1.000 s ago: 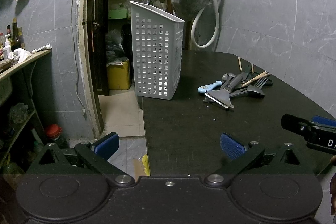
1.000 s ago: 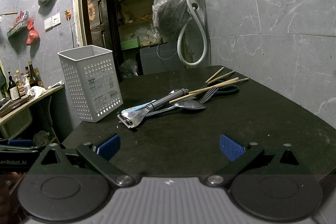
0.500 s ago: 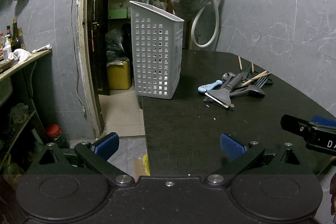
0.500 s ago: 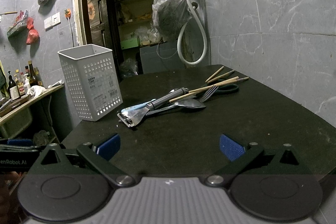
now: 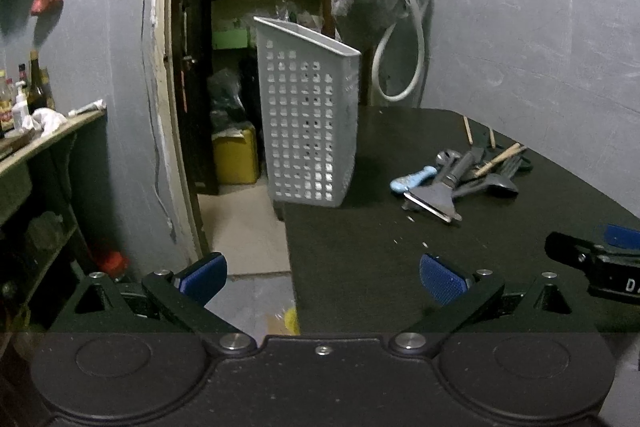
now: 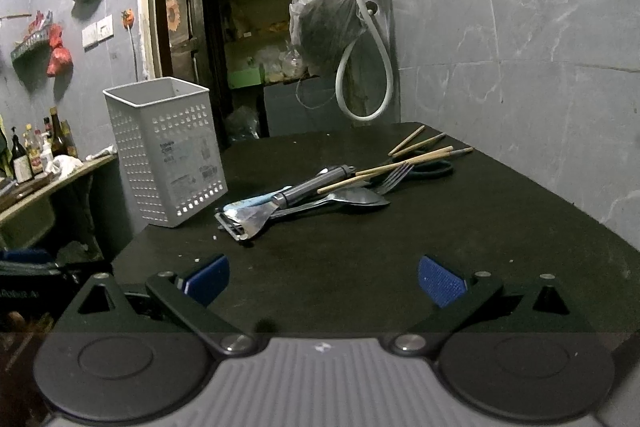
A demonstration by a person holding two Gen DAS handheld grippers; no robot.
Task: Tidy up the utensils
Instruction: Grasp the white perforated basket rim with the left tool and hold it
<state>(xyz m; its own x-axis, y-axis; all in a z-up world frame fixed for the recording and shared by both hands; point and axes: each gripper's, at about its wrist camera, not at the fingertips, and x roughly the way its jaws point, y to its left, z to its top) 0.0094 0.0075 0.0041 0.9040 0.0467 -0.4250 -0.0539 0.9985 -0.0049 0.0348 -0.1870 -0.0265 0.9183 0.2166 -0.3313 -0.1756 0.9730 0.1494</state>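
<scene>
Right, both grippers hover at the near edge of the dark table point(image 6: 460, 227), nothing touched. The left gripper point(image 5: 322, 277) has its jaws spread wide and empty; the right gripper point(image 6: 324, 277) is likewise released, blue pads apart. Ahead, the white perforated basket point(image 6: 168, 151) stands upright at the table's left edge. Just right of it lies the utensil pile point(image 6: 340, 183): a peeler point(image 6: 256, 213) nearest, a spoon point(image 6: 356, 199), a fork point(image 6: 394, 177), wooden chopsticks point(image 6: 404, 163), perhaps 4, though they overlap.
</scene>
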